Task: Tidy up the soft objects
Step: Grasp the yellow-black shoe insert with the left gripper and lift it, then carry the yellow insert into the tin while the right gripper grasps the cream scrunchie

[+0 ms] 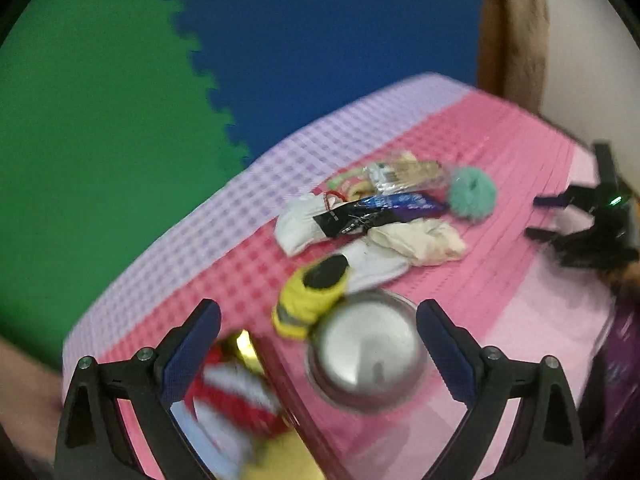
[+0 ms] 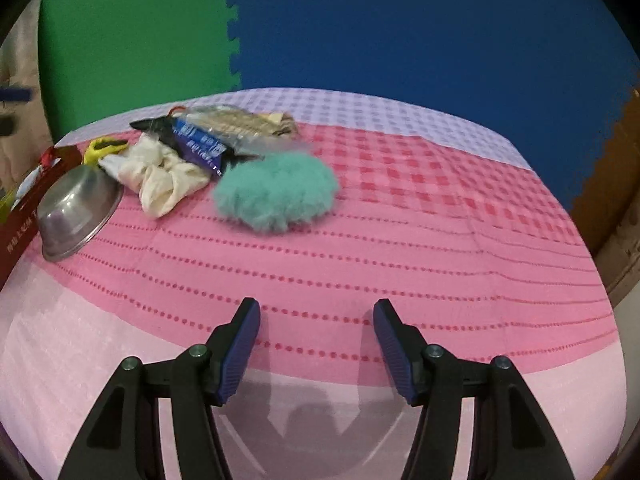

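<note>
We have both tools over the pink checked cloth (image 2: 400, 216), and neither carries anything. Our right gripper (image 2: 316, 344) hangs above the bare near edge with its jaws apart and only cloth between them. Our left gripper (image 1: 318, 344) is spread wide over the upturned steel bowl (image 1: 366, 356), pads clear of it.

The soft things lie in one heap toward the far left corner of the cloth as the right wrist camera shows it. The teal fluffy puff (image 2: 276, 190) sits at the heap's inner edge, nearest the open middle. Just beside it lies a cream cloth bundle (image 2: 160, 180), then white socks (image 1: 300, 228), then a yellow and black sock (image 1: 312, 300) touching the bowl. Shiny snack packets (image 2: 208, 140) rest across the top of the heap. A red box (image 2: 20, 216) at the left edge already holds red, white and yellow fabric, so we judge it to be the place for the soft items.

For the next pick we favour the puff with the right tool: it stands free on its near side. We should come down over its centre and close deep into the fluff, since a shallow pinch may catch only loose fibres. We should keep off the packets, which are not soft goods, and steer the left tool around the bowl.
</note>
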`<state>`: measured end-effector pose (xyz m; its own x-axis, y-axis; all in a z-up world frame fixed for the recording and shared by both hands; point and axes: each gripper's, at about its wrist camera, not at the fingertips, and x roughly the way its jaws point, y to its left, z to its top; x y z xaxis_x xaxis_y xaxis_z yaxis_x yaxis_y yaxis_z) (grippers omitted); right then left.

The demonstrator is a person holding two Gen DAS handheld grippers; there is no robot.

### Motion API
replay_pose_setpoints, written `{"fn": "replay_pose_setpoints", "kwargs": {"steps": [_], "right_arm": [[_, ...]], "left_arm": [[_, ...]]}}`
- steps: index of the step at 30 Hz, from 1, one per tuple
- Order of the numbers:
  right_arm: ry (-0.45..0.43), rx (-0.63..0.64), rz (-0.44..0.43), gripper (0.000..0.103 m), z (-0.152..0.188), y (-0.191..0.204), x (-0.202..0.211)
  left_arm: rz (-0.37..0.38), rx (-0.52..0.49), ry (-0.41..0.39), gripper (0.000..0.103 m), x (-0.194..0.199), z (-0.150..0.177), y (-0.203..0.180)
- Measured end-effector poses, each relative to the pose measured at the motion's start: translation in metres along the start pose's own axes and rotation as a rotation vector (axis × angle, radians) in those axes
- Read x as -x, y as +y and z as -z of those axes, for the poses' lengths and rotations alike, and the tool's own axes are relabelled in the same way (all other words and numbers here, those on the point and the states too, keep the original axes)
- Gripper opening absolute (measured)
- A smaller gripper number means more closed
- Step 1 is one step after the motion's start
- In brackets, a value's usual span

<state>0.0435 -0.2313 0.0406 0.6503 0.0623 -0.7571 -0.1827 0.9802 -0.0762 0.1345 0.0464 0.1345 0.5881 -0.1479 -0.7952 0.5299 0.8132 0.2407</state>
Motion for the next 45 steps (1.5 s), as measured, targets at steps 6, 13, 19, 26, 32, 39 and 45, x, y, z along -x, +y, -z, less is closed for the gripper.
{"fn": "replay_pose_setpoints", "kwargs": {"steps": [6, 13, 19, 26, 32, 39, 45], "right_arm": [[-0.009, -0.055, -0.049, 0.061, 0.0, -0.004, -0.001], [0.005, -0.056, -0.062, 0.062, -0.002, -0.003, -0.007], [0.01, -0.051, -0.067, 0.065, -0.002, -0.001, -0.007], [0.017, -0.048, -0.073, 0.069, -0.001, -0.001, -0.01], [0.017, -0.054, -0.078, 0.07, 0.0, -0.001, -0.008], [0.015, -0.055, -0.083, 0.071, 0.0, 0.0, -0.008], [0.006, -0.065, -0.086, 0.071, 0.001, 0.001, -0.006]], "left_arm": [[0.11, -0.121, 0.168, 0.084, -0.074, -0.017, 0.019], [0.228, -0.128, 0.248, 0.081, -0.111, -0.015, 0.037], [0.317, -0.147, 0.293, 0.081, -0.128, -0.018, 0.039], [0.508, 0.06, 0.384, 0.04, -0.155, -0.01, 0.057], [0.44, 0.219, 0.309, 0.036, -0.131, -0.005, 0.076], [0.344, 0.358, 0.054, 0.036, -0.045, -0.019, 0.073], [0.264, 0.504, -0.032, 0.036, 0.01, 0.005, 0.033]]}}
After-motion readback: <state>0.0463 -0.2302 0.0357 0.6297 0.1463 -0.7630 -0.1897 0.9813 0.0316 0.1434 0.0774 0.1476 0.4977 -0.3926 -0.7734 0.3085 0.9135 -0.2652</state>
